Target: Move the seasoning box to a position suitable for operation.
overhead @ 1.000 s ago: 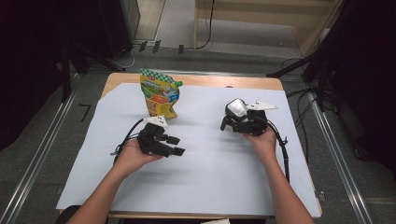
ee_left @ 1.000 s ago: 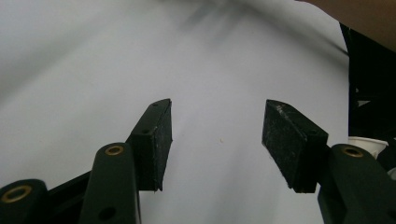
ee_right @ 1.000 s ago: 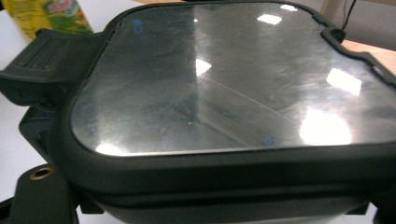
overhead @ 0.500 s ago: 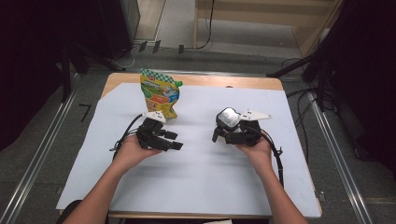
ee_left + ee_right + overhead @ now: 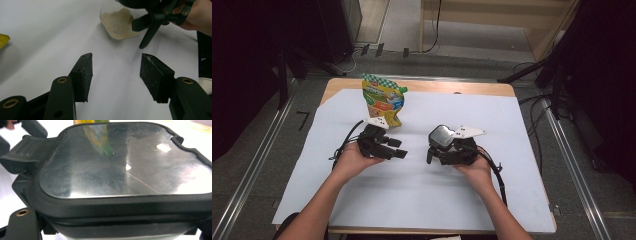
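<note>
A clear container (image 5: 441, 136) with a black-rimmed, shiny metal lid (image 5: 120, 162) holds beige powder (image 5: 119, 23). My right gripper (image 5: 435, 151) is shut on it just above the white sheet and points left. A ridged black latch (image 5: 28, 152) sticks out at the lid's left side. My left gripper (image 5: 397, 149) faces the container from the left, a short gap away. Its jaws stand open (image 5: 116, 72) over bare sheet, with nothing between the pads (image 5: 83, 75). A yellow and green snack pouch (image 5: 383, 99) stands upright behind the left gripper.
A white sheet (image 5: 422, 200) covers most of the wooden table (image 5: 472, 89). Cables trail from both grippers toward the person's forearms. Dark floor, metal rails and stands surround the table.
The right hand has carried the container leftward, closer to the left gripper. The left hand has stayed almost where it was, jaws still apart.
</note>
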Demonstrator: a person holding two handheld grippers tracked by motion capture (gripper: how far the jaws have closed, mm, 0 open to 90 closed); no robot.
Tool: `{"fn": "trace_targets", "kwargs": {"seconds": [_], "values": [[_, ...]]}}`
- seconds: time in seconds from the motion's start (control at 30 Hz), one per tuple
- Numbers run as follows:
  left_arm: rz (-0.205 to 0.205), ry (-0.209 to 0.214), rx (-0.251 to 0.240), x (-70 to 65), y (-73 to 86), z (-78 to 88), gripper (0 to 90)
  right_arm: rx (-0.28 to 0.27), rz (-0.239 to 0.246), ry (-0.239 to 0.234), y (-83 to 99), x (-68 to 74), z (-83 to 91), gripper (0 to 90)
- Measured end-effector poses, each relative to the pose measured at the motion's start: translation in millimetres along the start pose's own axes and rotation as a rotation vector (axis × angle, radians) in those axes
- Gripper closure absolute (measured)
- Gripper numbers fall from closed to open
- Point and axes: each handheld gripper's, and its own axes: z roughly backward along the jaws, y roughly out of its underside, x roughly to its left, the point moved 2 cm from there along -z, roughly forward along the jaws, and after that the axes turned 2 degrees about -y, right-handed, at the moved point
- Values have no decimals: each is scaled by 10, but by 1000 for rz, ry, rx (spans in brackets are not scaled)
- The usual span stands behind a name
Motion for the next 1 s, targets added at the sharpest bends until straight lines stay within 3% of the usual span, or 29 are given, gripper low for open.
{"fn": "trace_targets", "kwargs": {"seconds": [0.1,0.33,0.67,0.77,1.0], "values": [[5,-1,0,8,2,-3,450,11,-5,-26,19,59,-62,158],[5,1,-4,10,3,-1,450,39,44,-58,42,249,-181,158],[-10,4,5,-4,4,-28,449,54,63,-34,104,352,-155,155],[-13,3,10,-14,2,-41,449,68,91,-2,107,408,-160,154],[-19,5,-1,-26,-2,-44,449,88,51,-27,100,380,-144,134]]}}
